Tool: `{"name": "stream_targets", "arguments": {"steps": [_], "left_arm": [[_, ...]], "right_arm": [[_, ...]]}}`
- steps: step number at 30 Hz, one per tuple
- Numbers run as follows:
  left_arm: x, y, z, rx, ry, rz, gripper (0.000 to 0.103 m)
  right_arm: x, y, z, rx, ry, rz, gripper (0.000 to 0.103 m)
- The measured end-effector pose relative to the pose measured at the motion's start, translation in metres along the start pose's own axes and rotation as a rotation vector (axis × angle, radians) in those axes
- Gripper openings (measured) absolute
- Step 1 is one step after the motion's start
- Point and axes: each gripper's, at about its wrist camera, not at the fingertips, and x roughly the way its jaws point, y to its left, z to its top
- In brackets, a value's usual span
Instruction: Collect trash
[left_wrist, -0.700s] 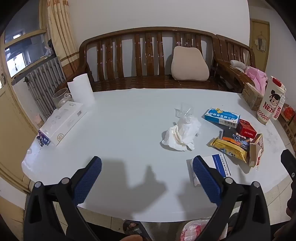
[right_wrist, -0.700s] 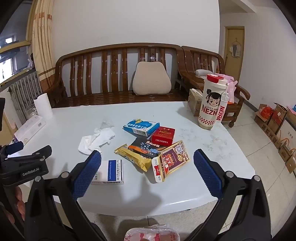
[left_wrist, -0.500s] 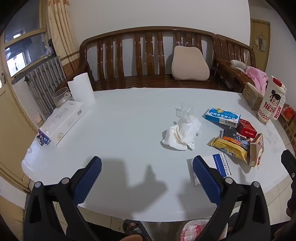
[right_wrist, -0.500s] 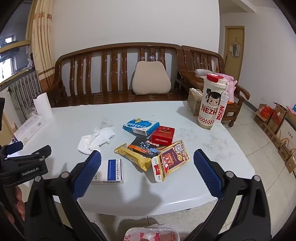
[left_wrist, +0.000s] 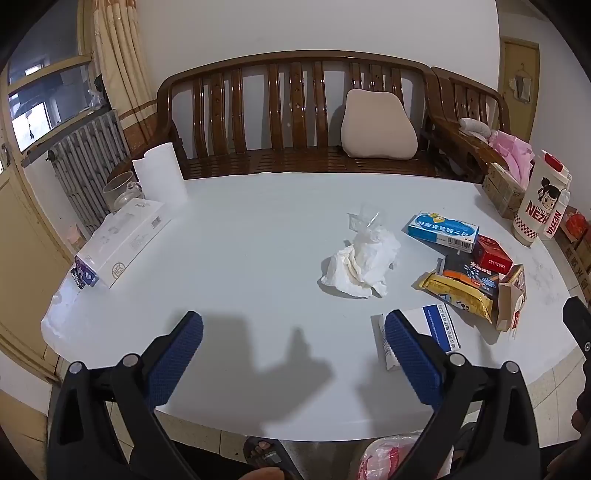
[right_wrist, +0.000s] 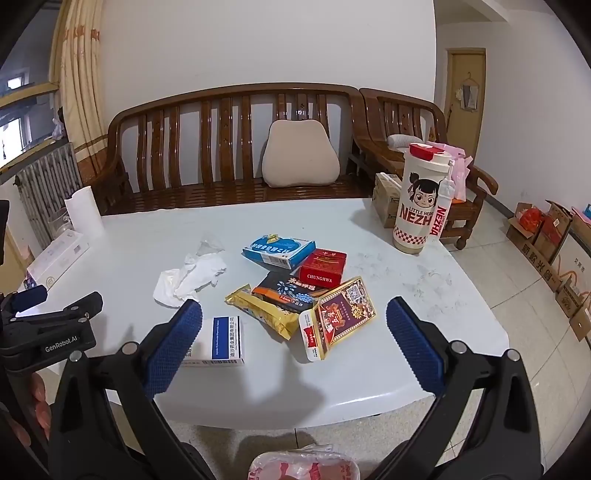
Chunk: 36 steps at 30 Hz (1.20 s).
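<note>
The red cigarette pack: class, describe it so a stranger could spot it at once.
On the white table, find the tall Nezha cup. Left of it, the small red cardboard pack lies beside the blue box; only it reads CHUNGHWA.

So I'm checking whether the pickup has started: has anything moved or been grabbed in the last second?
Nothing visibly changed. Both the left hand-held gripper and the right hand-held gripper hang open and empty over the near edge of the table, as before. The crumpled tissue and the packets beside it lie untouched.
</note>
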Motion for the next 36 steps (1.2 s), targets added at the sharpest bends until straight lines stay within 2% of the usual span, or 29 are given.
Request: {"name": "stream_targets", "arguments": {"steps": [36], "left_arm": [[-0.0082,-0.0003,0.0035,-0.011,-0.013,-0.01,0.096]], "right_arm": [[0.0039,-0.0036,0.0012,0.014,0.023,0.007,0.098]]}}
